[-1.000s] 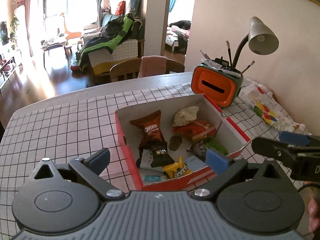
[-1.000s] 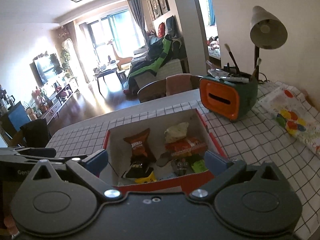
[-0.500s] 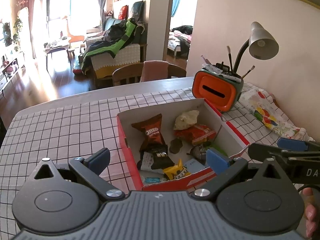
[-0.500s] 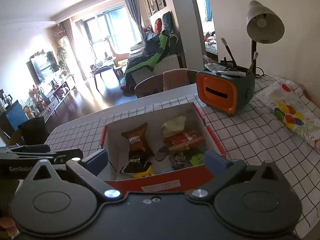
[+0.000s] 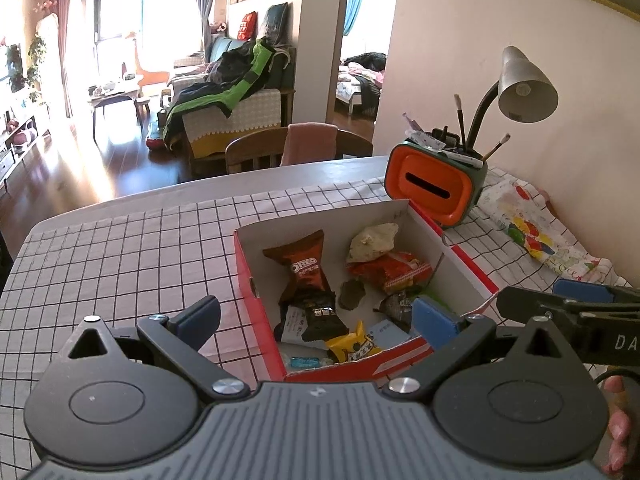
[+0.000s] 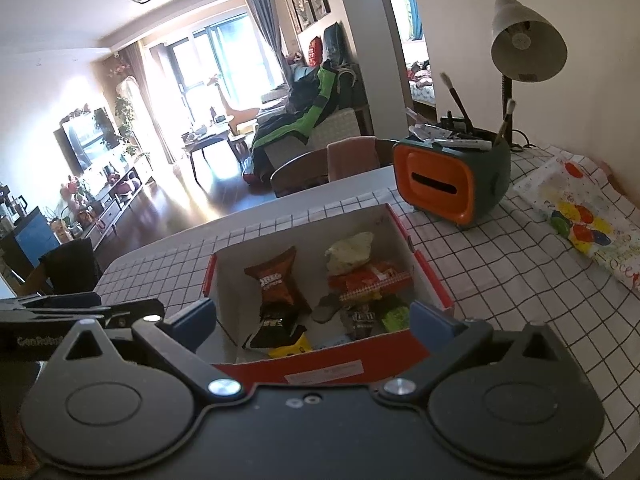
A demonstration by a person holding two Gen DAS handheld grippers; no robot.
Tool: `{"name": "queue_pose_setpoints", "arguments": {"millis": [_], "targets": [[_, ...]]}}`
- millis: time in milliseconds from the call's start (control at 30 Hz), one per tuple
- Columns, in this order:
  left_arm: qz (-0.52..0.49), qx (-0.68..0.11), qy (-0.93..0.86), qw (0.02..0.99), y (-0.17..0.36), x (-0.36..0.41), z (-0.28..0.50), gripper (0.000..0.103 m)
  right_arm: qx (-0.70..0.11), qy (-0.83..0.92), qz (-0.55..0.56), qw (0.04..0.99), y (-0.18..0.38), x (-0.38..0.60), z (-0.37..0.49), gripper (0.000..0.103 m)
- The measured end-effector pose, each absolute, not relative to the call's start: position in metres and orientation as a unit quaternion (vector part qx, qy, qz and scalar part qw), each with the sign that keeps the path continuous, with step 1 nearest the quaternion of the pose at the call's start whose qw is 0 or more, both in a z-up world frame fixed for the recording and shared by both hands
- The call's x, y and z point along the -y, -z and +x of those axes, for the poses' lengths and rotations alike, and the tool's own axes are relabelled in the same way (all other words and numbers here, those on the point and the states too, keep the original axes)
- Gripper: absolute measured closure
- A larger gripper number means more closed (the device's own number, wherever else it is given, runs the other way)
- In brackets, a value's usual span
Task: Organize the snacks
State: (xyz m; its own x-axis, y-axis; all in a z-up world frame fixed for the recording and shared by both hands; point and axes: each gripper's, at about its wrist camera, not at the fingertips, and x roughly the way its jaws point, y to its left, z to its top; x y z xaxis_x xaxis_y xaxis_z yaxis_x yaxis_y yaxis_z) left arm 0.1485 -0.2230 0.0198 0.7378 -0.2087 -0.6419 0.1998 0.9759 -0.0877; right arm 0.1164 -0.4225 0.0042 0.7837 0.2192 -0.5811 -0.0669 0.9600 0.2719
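Both hand-held grippers hung wide apart and empty over a red box of snacks.

The left hand-held gripper [image 5: 316, 318] and the right hand-held gripper [image 6: 310, 320] each had their jaws spread wide, gripping nothing, just before the box's near wall. The box [image 5: 256, 292] sat open on the checked worktop [image 5: 120, 248], with snacks loose inside: an Oreo pack [image 5: 304, 266], a pale pack [image 5: 372, 242], a red pack [image 5: 394, 272] and a yellow pack [image 5: 352, 346]. An orange holder [image 5: 434, 184] and a lamp [image 5: 524, 88] stood behind the box.
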Motion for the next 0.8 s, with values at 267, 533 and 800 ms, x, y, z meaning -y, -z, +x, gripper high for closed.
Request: {"name": "queue_pose_setpoints", "arguments": {"millis": [267,533,800], "targets": [[-0.007,-0.344,0.105,0.933,-0.0208,0.2224,0.1494,0.0,-0.319,-0.071,0.114,0.938,-0.0044,0.4223,0.1169,0.0],[-0.004,-0.342,0.101,0.934,-0.0223,0.2226,0.1493,0.0,-0.32,-0.071,0.116,0.938,-0.004,0.4224,0.1173,0.0],[-0.007,-0.347,0.102,0.932,-0.0211,0.2221,0.1496,0.0,-0.323,-0.07,0.122,0.936,-0.0023,0.4226,0.1169,0.0]]}}
